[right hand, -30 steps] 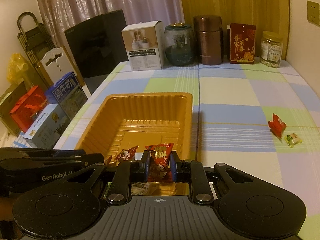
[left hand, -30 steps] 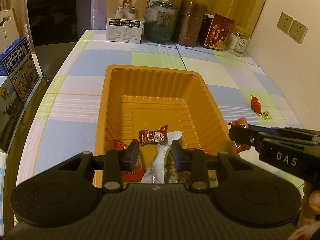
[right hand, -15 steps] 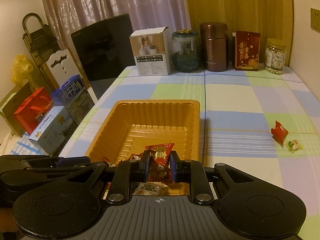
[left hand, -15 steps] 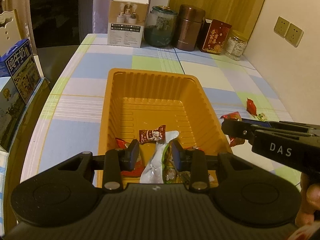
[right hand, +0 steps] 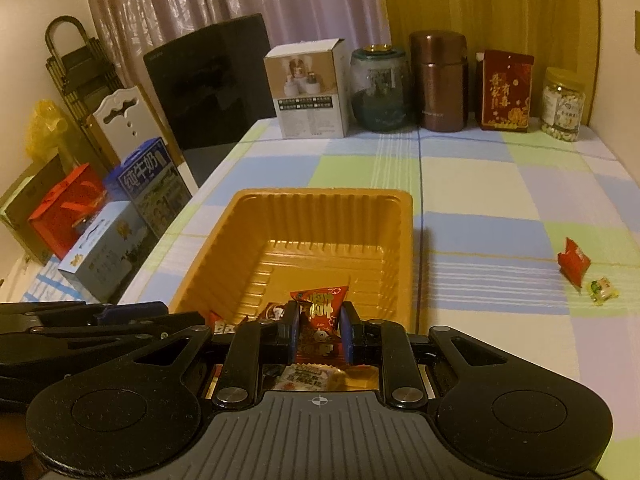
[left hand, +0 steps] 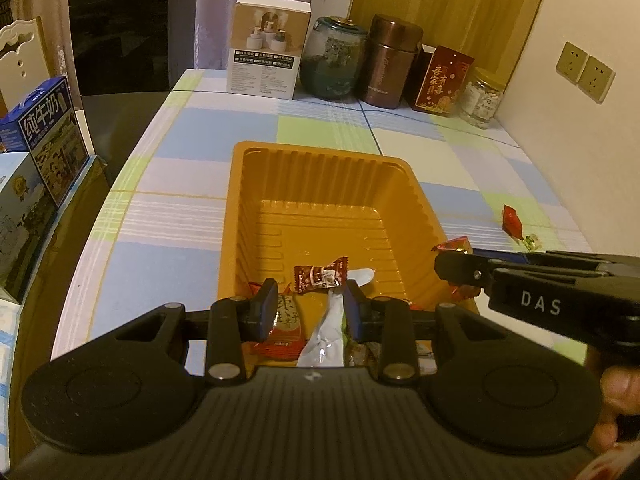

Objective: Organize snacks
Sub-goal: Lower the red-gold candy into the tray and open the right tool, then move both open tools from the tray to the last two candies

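An orange tray [right hand: 404, 240] is seen on a checked tablecloth [right hand: 480, 184]; all positions are given relative to it. Behind the tray, along the far table edge, a white box [right hand: 308, 88], a glass jar [right hand: 378, 88], a brown canister [right hand: 440, 80], a red packet [right hand: 506, 92] and a small jar [right hand: 563, 104] are noted. Well to the tray's right, a red candy [right hand: 573, 263] and a green candy [right hand: 601, 290] are seen lying on the cloth, near each other. Over the tray's near end, the right gripper [right hand: 319, 334] is observed closed narrowly on a red snack packet [right hand: 320, 312], held upright between the pads. The left gripper [left hand: 310, 306] is held with jaws moderately apart and nothing gripped, above a brown candy [left hand: 320, 276], a white wrapper [left hand: 326, 340] and a red sachet [left hand: 282, 330] lying in the tray's near end.
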`<state>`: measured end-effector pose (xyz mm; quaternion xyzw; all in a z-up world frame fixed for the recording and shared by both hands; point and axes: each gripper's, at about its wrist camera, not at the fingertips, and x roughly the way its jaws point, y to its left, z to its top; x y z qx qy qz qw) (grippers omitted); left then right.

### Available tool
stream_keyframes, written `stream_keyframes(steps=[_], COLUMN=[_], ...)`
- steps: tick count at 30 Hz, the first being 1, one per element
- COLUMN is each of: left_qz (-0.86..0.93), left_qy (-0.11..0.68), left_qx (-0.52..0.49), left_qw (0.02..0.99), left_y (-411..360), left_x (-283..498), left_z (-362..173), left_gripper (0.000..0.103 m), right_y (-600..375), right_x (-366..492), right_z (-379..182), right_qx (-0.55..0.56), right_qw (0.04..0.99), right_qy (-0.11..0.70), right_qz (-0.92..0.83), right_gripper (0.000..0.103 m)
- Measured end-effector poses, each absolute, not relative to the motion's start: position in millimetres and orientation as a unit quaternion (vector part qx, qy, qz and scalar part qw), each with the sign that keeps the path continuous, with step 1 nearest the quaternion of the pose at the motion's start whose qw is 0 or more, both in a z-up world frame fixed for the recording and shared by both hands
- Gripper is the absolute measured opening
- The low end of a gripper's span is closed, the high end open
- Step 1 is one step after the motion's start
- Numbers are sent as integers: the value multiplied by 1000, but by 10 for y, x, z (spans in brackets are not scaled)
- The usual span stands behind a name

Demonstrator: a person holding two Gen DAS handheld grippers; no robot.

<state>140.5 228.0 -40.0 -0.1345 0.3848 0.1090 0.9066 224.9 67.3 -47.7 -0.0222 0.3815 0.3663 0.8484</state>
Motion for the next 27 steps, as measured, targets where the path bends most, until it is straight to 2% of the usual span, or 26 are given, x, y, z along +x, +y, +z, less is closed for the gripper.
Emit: stream_keyframes(steps=[2, 4, 6, 24, 27], left_qz=[110, 111, 111, 112, 114], left_qy=[385, 385, 385, 378, 376], left_qx=[-136, -137, -138, -157, -157], left_qw=[906, 906, 906, 905, 906], left_y=[2294, 2300, 2300, 1962, 1868], left_x=[1401, 1392, 1375, 1042, 977], left_z=[-410, -414, -414, -254, -220], left_gripper=[31, 31, 31, 37, 42], right_y=[688, 655, 589, -350, -442], right_x=[2287, 2316, 2323, 1940, 1837], right_z=[-493, -493, -482, -562, -543], right_qx=[-19, -7, 4, 61, 61], right_qw=[847, 848, 850, 854, 857], right_qy=[387, 388, 384, 432, 431], right_qz=[364, 361, 360, 281, 276], right_gripper=[21, 27, 49, 50, 50])
